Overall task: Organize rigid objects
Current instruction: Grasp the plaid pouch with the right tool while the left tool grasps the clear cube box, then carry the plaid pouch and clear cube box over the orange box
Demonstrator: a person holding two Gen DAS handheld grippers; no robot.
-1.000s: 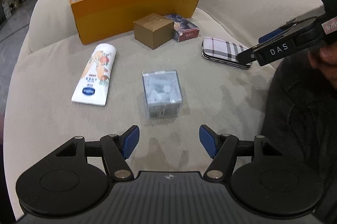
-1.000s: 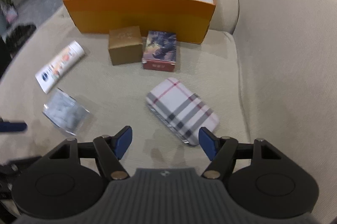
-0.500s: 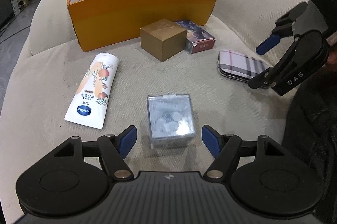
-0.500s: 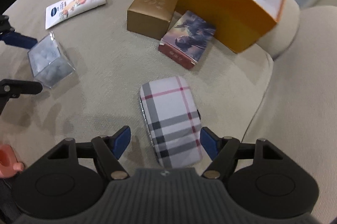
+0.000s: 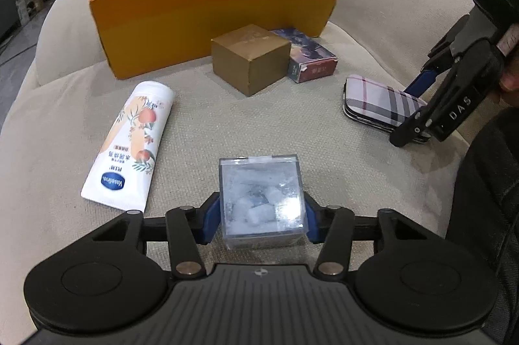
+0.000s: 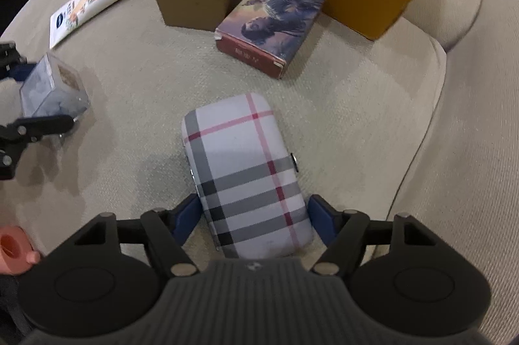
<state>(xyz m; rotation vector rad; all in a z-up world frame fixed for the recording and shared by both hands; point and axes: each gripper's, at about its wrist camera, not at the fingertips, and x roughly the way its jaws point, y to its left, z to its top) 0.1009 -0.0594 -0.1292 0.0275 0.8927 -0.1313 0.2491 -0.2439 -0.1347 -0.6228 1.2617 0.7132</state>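
A clear plastic box [image 5: 261,199] of small white pieces sits on the beige sofa cushion [image 5: 201,124]. My left gripper [image 5: 259,225] is closing, and its blue pads press the box's two sides. A plaid zip case [image 6: 246,169] lies flat to the right. My right gripper [image 6: 253,218] points steeply down and straddles the case's near end. It is open, with a thin gap at each pad. The open orange box [image 5: 211,17] stands at the back.
A gold carton [image 5: 249,59] and a picture-printed pack [image 5: 311,59] sit side by side in front of the orange box. A white lotion tube [image 5: 129,143] lies to the left. The sofa's arm [image 6: 470,150] rises to the right. A pink object [image 6: 11,251] shows at the lower left.
The left gripper moved forward over the clear box and closed onto it. The right gripper swung down and rolled until its fingers straddled the plaid case.
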